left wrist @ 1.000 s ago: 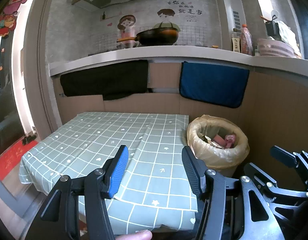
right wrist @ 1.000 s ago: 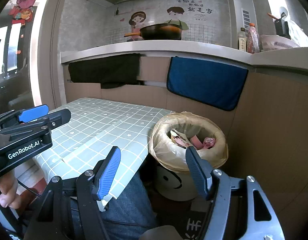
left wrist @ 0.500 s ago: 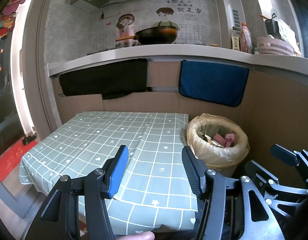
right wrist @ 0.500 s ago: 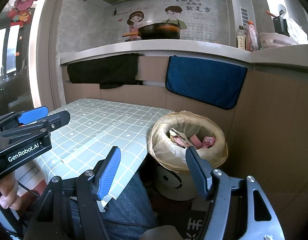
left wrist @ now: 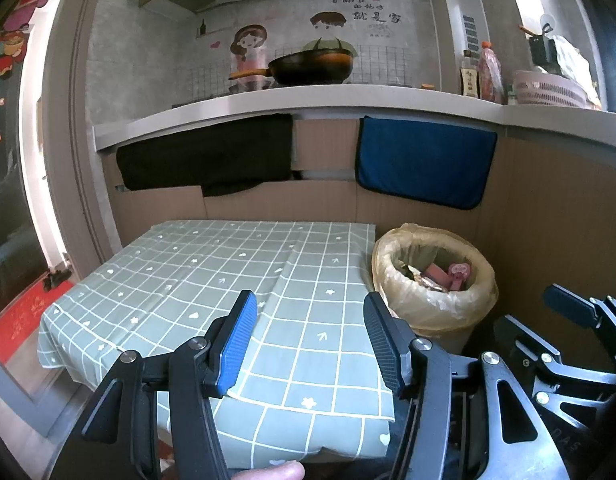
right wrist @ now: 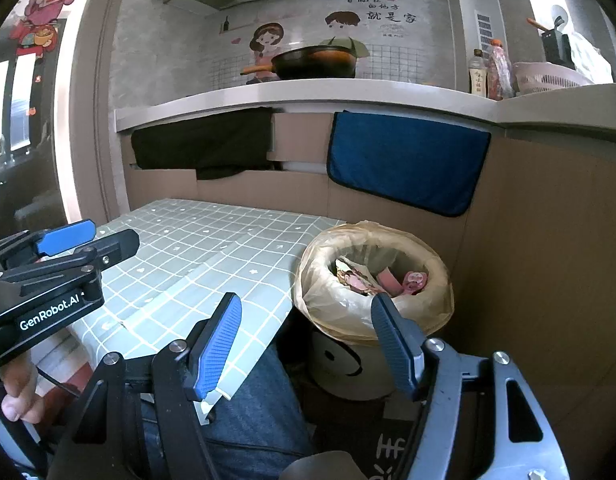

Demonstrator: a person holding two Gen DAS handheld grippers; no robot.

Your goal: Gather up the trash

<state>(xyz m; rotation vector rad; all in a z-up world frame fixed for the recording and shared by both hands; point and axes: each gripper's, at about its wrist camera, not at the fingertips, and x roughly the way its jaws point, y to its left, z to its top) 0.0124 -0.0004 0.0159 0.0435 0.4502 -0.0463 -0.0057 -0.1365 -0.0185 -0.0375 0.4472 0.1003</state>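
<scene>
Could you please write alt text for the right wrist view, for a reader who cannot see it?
Open, empty right tongs hang above a bag-lined trash bin holding wrappers, beside a table in a green checked cloth. The left tongs show at the left edge; a kitchen counter with a pan lies behind.
</scene>
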